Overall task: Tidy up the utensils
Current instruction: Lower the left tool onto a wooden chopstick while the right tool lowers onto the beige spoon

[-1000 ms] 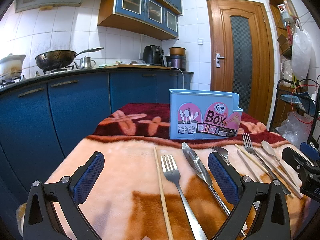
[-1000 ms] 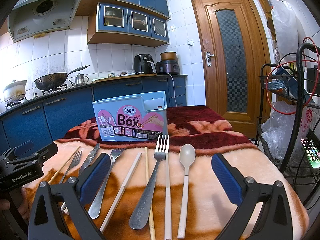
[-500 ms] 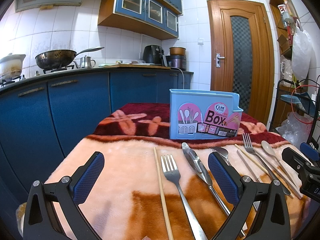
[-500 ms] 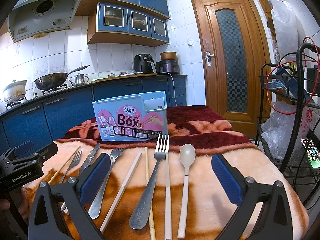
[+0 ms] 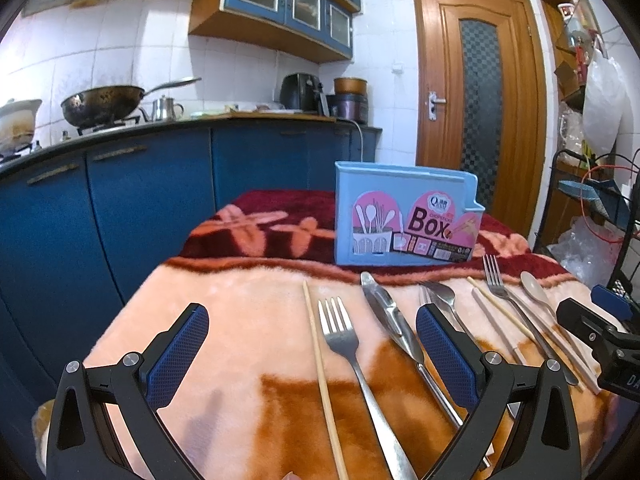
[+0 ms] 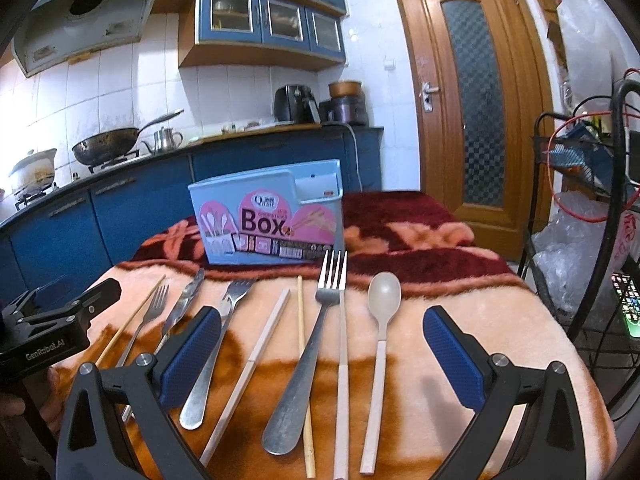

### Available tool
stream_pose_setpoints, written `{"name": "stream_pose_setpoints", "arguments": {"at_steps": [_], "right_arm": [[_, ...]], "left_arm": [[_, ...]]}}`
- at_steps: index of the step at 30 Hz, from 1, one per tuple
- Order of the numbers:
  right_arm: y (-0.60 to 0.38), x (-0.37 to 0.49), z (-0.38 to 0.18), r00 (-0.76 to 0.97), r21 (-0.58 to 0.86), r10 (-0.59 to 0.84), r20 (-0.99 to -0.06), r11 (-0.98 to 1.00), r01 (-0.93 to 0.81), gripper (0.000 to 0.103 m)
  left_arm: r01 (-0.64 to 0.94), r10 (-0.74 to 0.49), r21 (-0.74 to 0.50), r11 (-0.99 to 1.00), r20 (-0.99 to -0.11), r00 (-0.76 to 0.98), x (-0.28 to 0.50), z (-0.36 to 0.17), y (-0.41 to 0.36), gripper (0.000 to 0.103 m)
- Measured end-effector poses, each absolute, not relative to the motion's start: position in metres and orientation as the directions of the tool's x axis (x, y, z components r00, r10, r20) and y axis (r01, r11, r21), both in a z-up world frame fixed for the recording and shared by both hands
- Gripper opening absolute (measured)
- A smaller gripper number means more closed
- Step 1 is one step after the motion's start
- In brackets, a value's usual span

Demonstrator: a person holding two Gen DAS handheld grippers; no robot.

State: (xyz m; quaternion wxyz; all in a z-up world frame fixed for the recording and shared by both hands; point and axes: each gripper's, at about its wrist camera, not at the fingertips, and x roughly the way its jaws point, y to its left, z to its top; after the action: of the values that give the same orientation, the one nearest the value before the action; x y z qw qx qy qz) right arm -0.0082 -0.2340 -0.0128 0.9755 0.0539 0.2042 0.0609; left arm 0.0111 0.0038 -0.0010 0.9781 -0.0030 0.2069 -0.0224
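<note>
Nothing's changed vs a sec ago: we're parked over the blanket-covered table (image 5: 224, 320), so sorting hasn't begun. The blue box (image 6: 268, 216) stands upright at the far end, no utensils showing in it. All cutlery lies flat in a row btwn us and it: forks, knife (image 5: 390, 316), chopsticks, pale spoon (image 6: 382, 320). Left claw (image 5: 312, 356) is wide open, empty, straddling a chopstick + fork (image 5: 348, 344). Right claw (image 6: 320, 352) likewise wide open, holding nothing, big fork (image 6: 316, 340) between its jaws
</note>
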Motion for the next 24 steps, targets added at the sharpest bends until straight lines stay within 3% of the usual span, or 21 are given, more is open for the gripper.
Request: {"name": "stream_pose_setpoints", "arguments": {"at_steps": [14, 19, 24], "right_arm": [[-0.245, 0.013, 0.021, 0.801, 0.056, 0.143, -0.582, 0.989, -0.136, 0.103], [-0.265, 0.036, 0.021, 0.726, 0.039, 0.075, -0.684, 0.997, -0.066, 0.103], [-0.28, 0.056, 0.012, 0.636, 0.052, 0.07, -0.768, 0.998, -0.048, 0.103]], "left_arm": [[-0.004, 0.035, 0.055, 0.998, -0.563, 0.825, 0.035, 0.013, 0.03, 0.102], [-0.039, 0.093, 0.102, 0.994, -0.604, 0.792, 0.046, 0.015, 0.038, 0.093], [0.046, 0.004, 0.054, 0.997, -0.686, 0.727, 0.058, 0.017, 0.039, 0.084]]}}
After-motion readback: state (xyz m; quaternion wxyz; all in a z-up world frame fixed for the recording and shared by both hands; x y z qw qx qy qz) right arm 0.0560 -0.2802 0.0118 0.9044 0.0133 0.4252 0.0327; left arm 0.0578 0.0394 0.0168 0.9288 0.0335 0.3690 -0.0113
